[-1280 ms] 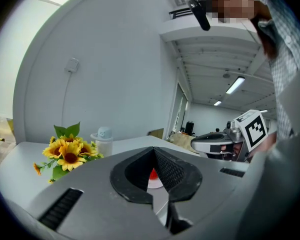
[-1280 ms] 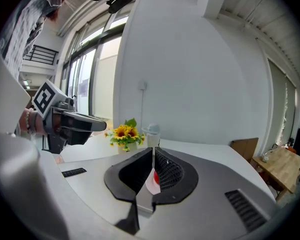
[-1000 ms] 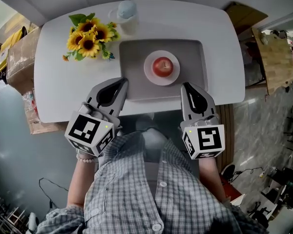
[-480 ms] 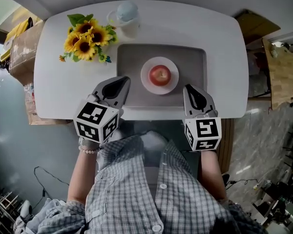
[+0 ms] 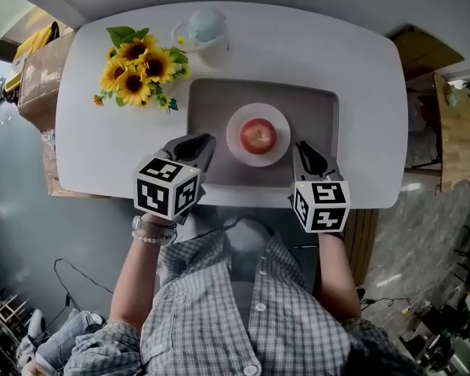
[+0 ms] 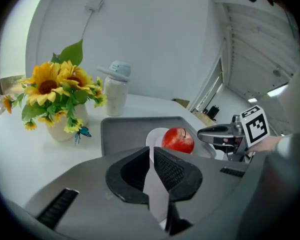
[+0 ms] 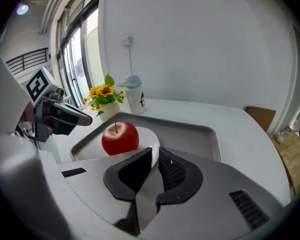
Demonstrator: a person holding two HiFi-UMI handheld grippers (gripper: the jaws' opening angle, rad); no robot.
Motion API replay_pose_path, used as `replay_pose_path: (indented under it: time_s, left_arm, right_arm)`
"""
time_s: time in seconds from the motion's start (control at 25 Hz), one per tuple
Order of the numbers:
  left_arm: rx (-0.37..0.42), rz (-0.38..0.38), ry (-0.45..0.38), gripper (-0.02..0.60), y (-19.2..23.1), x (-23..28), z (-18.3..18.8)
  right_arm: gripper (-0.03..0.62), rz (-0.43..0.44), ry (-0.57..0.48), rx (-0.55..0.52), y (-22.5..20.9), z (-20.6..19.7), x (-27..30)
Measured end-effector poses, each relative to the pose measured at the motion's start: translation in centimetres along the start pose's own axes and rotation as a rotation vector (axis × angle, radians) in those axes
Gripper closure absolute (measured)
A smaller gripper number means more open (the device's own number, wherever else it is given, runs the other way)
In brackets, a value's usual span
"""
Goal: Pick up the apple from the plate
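A red apple (image 5: 258, 135) sits on a small white plate (image 5: 236, 144) in a grey tray (image 5: 321, 108) on the white table. My left gripper (image 5: 198, 144) hovers at the tray's near left corner, jaws shut with nothing between them. My right gripper (image 5: 303, 150) hovers over the tray's near edge, just right of the plate, also shut and empty. In the left gripper view the apple (image 6: 178, 140) lies ahead and slightly right of the left gripper (image 6: 151, 151). In the right gripper view the apple (image 7: 120, 139) lies ahead and left of the right gripper (image 7: 155, 154).
A vase of sunflowers (image 5: 137, 70) stands at the table's far left, with a pale lidded cup (image 5: 205, 28) behind the tray. A cardboard box (image 5: 35, 69) is off the table's left side. Wooden furniture (image 5: 458, 131) stands to the right. The table's near edge runs under both grippers.
Both grippers have moved forward from the table's near edge to the tray's near side, closing in on the plate. The apple has not moved.
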State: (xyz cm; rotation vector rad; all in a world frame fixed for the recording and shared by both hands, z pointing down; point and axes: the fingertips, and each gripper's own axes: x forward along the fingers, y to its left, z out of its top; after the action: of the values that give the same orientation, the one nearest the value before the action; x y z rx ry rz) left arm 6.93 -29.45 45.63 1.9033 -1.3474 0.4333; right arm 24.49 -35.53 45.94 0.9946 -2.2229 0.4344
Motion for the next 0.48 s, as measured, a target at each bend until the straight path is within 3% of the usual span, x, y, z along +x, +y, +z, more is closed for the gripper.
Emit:
replay_pose_path:
  time_s: [0.24,0.36,0.48]
  left_arm:
    - [-0.001,0.008,0.054,0.569,0.4,2.0,-0.5]
    - [-0.002,0.004,0.069,0.568,0.4,2.7,-0.8]
    - [-0.015,-0.014,0.095,0.516,0.2,3.3,-1.3]
  right_arm:
    - [0.562,0.025,0.082,-0.011,-0.2,-0.9,2.4]
    - [0.527,0.053,0.123,-0.019,0.3,-1.4,3.4]
    - [0.516,0.079,0.155,-0.006,0.5,-1.8,4.0]
